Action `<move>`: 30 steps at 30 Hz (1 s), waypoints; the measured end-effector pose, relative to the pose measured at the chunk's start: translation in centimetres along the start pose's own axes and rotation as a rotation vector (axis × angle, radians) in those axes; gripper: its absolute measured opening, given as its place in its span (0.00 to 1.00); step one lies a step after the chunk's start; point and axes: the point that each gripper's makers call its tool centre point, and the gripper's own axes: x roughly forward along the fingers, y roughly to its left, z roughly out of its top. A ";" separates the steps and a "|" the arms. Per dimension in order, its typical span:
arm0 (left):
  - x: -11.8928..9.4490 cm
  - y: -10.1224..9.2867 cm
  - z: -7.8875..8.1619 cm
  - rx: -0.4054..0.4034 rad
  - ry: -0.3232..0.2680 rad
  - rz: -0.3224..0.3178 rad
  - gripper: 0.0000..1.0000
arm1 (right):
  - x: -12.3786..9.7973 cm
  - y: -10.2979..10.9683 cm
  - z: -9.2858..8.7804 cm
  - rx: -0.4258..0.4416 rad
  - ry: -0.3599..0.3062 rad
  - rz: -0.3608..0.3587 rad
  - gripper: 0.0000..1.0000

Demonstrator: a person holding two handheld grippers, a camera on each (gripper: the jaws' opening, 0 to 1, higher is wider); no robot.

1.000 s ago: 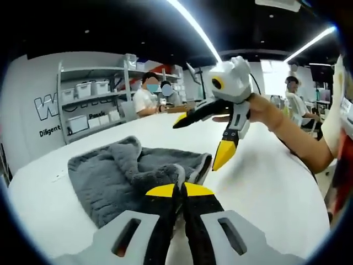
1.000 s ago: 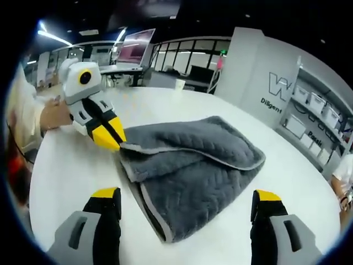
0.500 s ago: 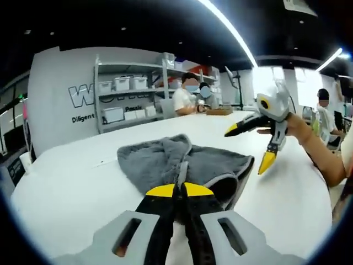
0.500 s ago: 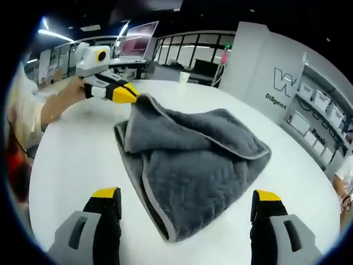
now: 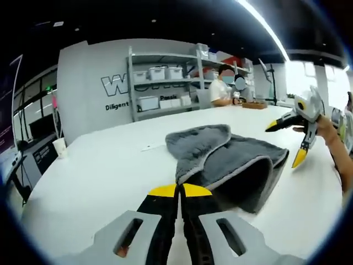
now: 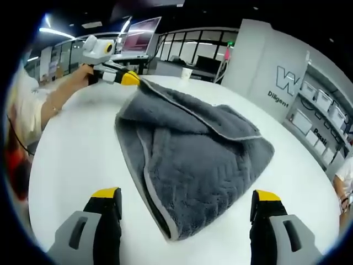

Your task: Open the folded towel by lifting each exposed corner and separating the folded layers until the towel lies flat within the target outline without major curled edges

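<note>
Soft, limp grey towel (image 6: 193, 160) on counter (image 6: 71, 160): left gripper (image 6: 132, 79) jaws clenched on corner hem; right gripper (image 6: 185, 207) jaws released; best grasped at piped corners.

table (image 5: 99, 176): big white top, rounded edge, fills the lower half of both views
wall (image 5: 88, 72): grey partition, white lettering, a large "W" with "Diligent" under it
shelving (image 5: 165, 83): grey metal rack against the wall, white bins on its levels, upper centre of left gripper view
ceiling (image 5: 165, 22): dark, long LED strip (image 5: 265, 27) running to upper right
windows (image 6: 193, 55): black-framed glazing, top centre of right gripper view
screen (image 6: 140, 38): pinkish lit display, top left
paper cup (image 5: 59, 148): white, at far table edge, left
people (image 5: 220, 91): seated by the shelving, far side
</note>
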 end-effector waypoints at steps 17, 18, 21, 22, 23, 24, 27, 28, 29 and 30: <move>-1.3 1.9 -6.0 0.057 0.307 0.046 0.00 | 0.3 0.2 -0.7 -0.002 0.028 0.006 0.97; -1.6 2.9 -6.5 0.077 0.339 0.092 0.00 | 0.3 0.3 -0.7 -0.001 0.031 0.006 0.97; -2.5 4.4 -7.4 0.075 0.376 0.142 0.00 | 0.4 0.3 -0.9 -0.004 0.038 0.008 0.97; -2.7 4.8 -7.2 0.055 0.359 0.150 0.00 | 0.4 0.4 -0.9 -0.005 0.039 0.009 0.96; -2.8 4.9 -6.9 0.042 0.338 0.150 0.00 | 0.4 0.4 -0.9 -0.007 0.039 0.010 0.96; -2.8 5.0 -6.5 0.035 0.316 0.149 0.00 | 0.4 0.4 -0.9 -0.007 0.040 0.011 0.96; -2.8 4.5 -6.0 0.021 0.284 0.125 0.00 | 0.4 0.5 -0.9 -0.010 0.043 0.014 0.96; -2.6 4.2 -5.9 0.020 0.277 0.111 0.00 | 0.4 0.6 -1.0 -0.010 0.045 0.014 0.96; -2.5 3.8 -5.8 0.021 0.273 0.098 0.00 | 0.4 0.6 -1.0 -0.011 0.046 0.015 0.96; -2.4 3.7 -5.7 0.022 0.270 0.092 0.00 | 0.5 0.6 -1.0 -0.011 0.047 0.015 0.96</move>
